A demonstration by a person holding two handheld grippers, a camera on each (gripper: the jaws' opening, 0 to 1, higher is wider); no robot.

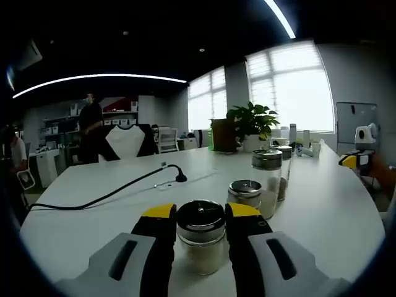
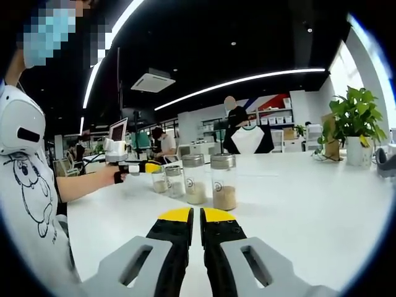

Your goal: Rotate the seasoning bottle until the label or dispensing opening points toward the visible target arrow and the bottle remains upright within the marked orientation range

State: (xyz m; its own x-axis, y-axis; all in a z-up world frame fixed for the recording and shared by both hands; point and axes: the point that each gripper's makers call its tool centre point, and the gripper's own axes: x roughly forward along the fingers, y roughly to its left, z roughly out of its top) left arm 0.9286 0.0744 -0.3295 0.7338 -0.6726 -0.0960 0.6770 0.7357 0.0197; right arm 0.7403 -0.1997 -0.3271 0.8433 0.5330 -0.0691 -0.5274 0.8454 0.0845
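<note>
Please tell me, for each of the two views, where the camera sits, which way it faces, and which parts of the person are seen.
Left gripper view: rides on the left claw, shut on a seasoning bottle, facing along the white table toward windows; no body part.
Right gripper view: rides on the shut, empty right claw, facing the bottle row; the person's arm and shirt show.
Shared: the table, the bottles, the potted plant, and the left claw.

The left gripper view sits close behind the row of 4 jars point(image 1: 266, 179), while the right gripper view faces that same row point(image 2: 195, 179) side-on from farther across the table point(image 2: 297, 198).
</note>
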